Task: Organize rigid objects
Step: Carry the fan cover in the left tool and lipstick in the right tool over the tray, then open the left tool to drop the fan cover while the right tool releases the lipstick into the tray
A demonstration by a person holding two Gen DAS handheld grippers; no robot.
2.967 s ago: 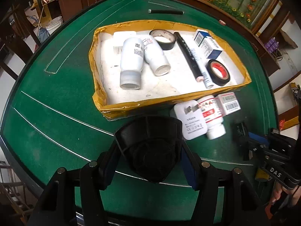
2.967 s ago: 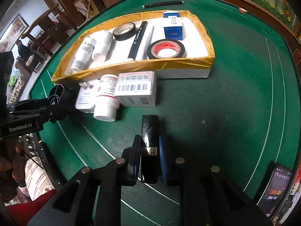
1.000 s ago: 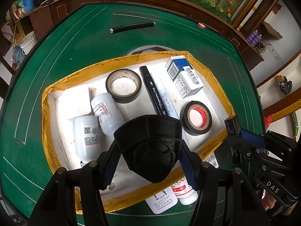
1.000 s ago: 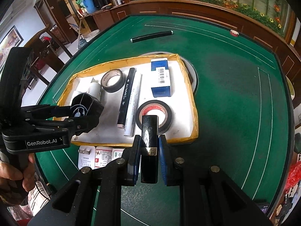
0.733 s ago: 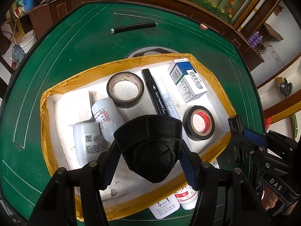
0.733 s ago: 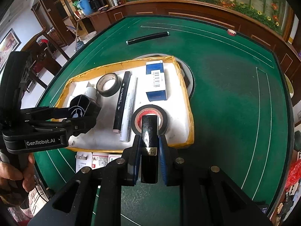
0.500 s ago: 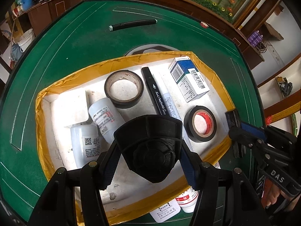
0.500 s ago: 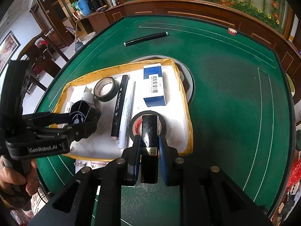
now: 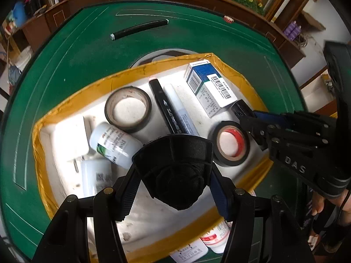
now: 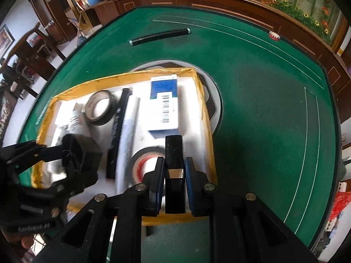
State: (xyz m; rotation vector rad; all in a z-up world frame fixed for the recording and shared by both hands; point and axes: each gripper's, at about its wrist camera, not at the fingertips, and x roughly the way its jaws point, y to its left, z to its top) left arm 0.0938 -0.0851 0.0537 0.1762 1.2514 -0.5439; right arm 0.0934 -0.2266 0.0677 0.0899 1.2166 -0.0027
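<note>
Frankly, my left gripper (image 9: 175, 175) hid much: clamped on a bulky black cap-like object (image 9: 173, 164), it covered the near part of the yellow-edged tray (image 9: 122, 74) and part of two white bottles (image 9: 114, 142). My right gripper (image 10: 174, 182) was closed tight on a slim black bar (image 10: 173, 151) above the red-cored tape roll (image 9: 230, 146), half hidden. The items outside the tray's near edge (image 9: 210, 241) were cut off.
</note>
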